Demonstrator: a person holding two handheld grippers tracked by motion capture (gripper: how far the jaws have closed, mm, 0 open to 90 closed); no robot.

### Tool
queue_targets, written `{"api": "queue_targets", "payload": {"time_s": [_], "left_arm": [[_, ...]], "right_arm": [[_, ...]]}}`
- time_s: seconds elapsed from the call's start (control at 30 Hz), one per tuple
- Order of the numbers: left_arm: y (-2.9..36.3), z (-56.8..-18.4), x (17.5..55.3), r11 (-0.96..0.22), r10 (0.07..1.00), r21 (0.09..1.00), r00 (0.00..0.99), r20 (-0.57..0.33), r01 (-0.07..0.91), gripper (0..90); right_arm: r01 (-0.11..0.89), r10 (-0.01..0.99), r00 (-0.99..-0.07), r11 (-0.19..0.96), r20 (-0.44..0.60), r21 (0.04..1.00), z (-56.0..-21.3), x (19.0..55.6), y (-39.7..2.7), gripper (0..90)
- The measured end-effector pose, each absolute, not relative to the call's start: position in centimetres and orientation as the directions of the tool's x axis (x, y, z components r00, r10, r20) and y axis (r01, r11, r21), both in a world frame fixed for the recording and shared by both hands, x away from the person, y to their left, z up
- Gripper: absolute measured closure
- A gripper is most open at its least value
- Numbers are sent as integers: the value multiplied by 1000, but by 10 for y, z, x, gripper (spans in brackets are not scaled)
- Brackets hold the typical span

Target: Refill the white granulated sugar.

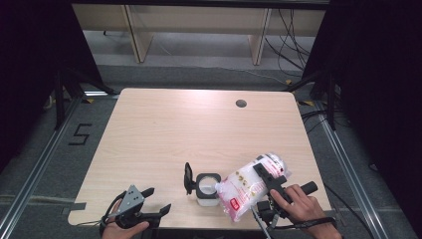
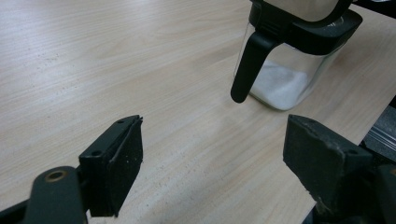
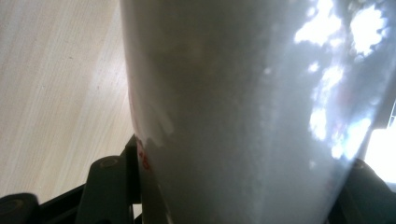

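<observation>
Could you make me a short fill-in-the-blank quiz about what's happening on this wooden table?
1. The right gripper holds a white plastic bag with red print, tilting its corner over the clear square ____ with a black rim.
2. The white powder covers that container's ____.
3. The left gripper has its jaws ____, with nothing between them.
4. The container's black lid stands flipped ____.

Missing words: jar; bottom; open; up
</observation>
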State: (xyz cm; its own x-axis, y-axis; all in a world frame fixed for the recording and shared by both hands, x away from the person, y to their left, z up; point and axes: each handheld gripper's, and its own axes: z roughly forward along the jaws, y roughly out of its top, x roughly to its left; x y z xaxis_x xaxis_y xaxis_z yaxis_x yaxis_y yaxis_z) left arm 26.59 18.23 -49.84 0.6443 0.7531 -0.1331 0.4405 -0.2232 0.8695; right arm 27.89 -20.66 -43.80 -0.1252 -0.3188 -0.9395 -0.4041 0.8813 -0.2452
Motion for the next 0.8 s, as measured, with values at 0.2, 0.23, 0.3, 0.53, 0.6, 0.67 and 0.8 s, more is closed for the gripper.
{"api": "queue_targets", "payload": {"time_s": [0.2, 0.23, 0.3, 0.53, 0.6, 0.67, 0.8], "left_arm": [[183, -499, 266, -234, 750, 867, 649, -127, 441, 195], [182, -499, 267, -224, 747, 872, 651, -134, 436, 194], [184, -498, 268, -236, 747, 868, 653, -125, 436, 193], [182, -498, 267, -235, 749, 867, 650, -126, 439, 187], [183, -499, 266, -246, 745, 868, 657, -116, 432, 187], [182, -499, 268, -220, 750, 870, 647, -137, 440, 185], [182, -500, 267, -226, 749, 870, 649, -133, 439, 185]], "right_arm": [[-367, -277, -170, 909, -946, -200, -441, 276, -207, 415], [-375, -293, -157, 901, -943, -218, -440, 277, -206, 415], [-368, -282, -165, 906, -945, -206, -440, 276, -207, 416], [-386, -307, -142, 893, -941, -232, -438, 277, -206, 416], [-373, -297, -154, 901, -942, -222, -439, 276, -207, 415], [-373, -282, -158, 904, -946, -207, -440, 276, -207, 416], [-366, -267, -163, 911, -950, -193, -441, 276, -207, 416]]}}
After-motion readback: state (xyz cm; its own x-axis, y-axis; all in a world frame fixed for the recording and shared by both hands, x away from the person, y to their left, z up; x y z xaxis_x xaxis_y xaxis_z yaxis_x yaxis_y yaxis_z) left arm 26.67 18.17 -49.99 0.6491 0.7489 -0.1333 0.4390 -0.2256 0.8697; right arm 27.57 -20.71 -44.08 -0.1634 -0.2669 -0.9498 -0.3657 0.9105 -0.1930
